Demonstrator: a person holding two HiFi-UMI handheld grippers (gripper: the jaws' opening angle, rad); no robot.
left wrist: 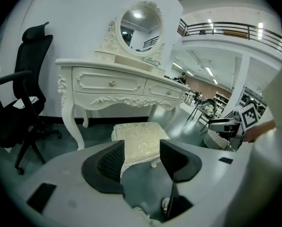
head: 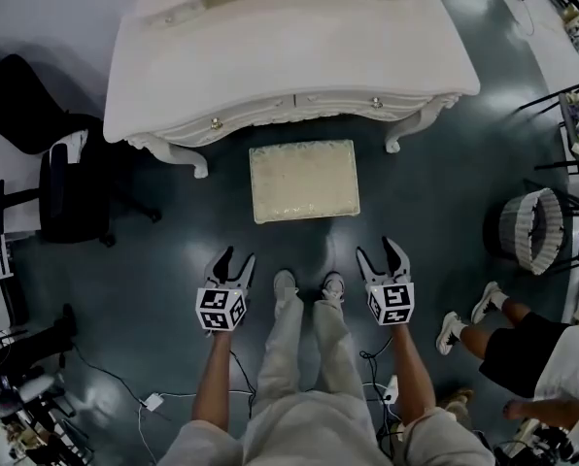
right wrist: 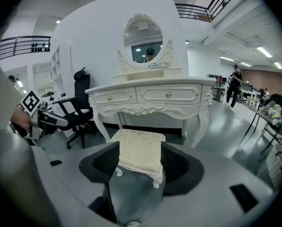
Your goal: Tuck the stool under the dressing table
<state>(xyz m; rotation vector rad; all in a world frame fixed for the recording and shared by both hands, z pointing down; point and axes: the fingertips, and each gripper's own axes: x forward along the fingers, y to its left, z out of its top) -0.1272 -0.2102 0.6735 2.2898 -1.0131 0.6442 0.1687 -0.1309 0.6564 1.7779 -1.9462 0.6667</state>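
I hold both grippers low, on either side of my shoes (head: 285, 283). The left gripper (head: 233, 256) has its jaws apart with nothing in them. The right gripper (head: 382, 250) is wide open and empty too. A little past them the stool (head: 304, 181) stands on the floor, just in front of the table (head: 289, 56), not under it. A black chair (head: 71, 192) sits off to the left.

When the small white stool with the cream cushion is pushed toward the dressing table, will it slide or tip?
The white cushioned stool probably slides well: the dark floor looks smooth and glossy. Its low, wide seat on short curved legs suggests little tipping if pushed low.
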